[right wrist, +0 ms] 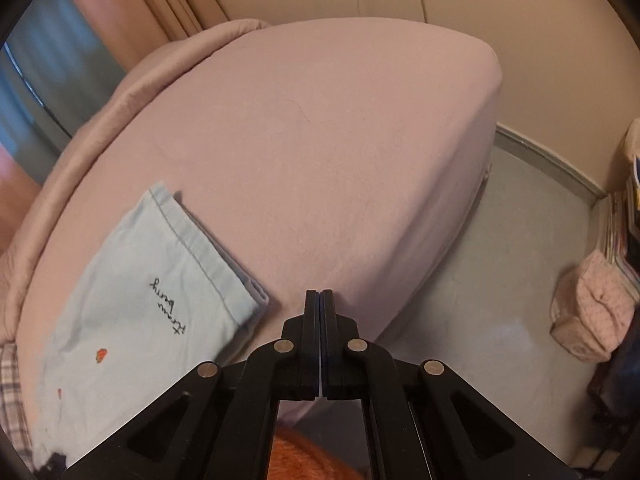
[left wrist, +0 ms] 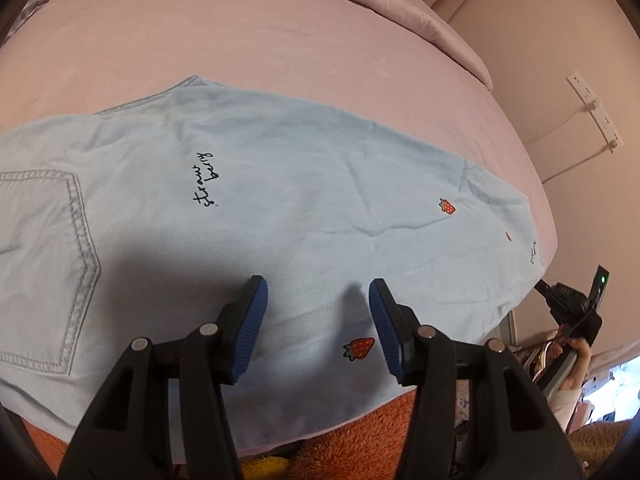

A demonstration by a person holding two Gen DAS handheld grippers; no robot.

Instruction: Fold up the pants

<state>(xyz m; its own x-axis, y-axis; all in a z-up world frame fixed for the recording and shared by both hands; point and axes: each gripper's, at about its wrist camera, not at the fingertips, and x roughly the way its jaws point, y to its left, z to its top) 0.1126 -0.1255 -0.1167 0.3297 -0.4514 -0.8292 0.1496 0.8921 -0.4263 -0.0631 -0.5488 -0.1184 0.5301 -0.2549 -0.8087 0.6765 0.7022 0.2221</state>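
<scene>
A bed [left wrist: 280,40] is covered by a pink sheet; light-blue pants [left wrist: 248,216] are spread flat along its near edge.

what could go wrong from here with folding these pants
1. The light blue pants lie close to the near edge of the pink bed, with some fabric seemingly overhanging it; a pull toward that edge might drag them off.
2. The left gripper is open over flat cloth, not at an edge, so closing here may pinch only the top layer or bunch it.
3. The right gripper is shut on nothing, beside the pant hem, so that end is unheld.
</scene>
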